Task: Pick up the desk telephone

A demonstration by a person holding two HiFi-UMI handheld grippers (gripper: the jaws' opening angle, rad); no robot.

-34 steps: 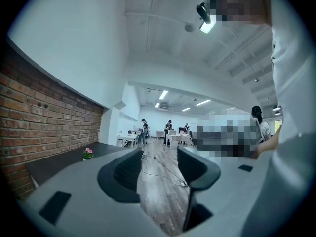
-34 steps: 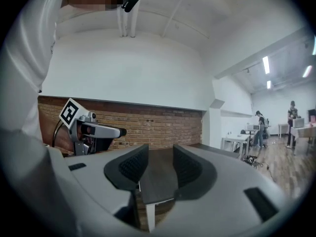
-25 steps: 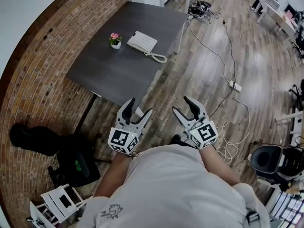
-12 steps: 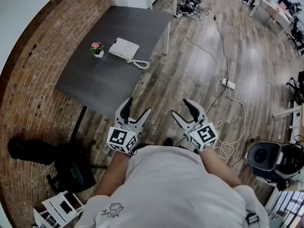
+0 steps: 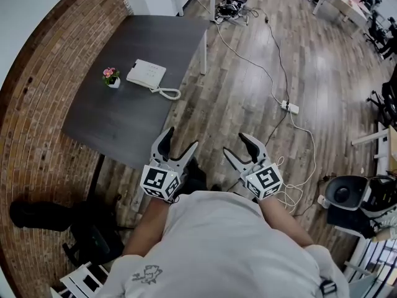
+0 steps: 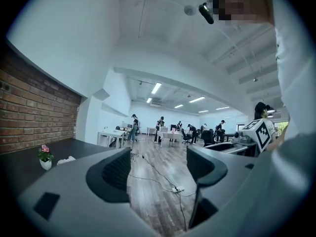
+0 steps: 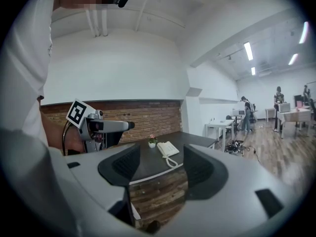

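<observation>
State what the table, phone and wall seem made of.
Table: dark grey, matt, no grain visible; perhaps laminate or painted wood. Phone: white, smooth shell; probably plastic. Wall: bare red brick with visible mortar lines.

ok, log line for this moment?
telephone: on table beside flower pot, untouched | left gripper: jaws open, empty | right gripper: jaws open, just been opening, empty

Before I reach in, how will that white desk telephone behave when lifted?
The desk telephone looks like a rigid plastic shell, probably light for its size. Low and flat, it should not roll or tip. Its coiled cord lies loose on the table and will likely dangle.
</observation>
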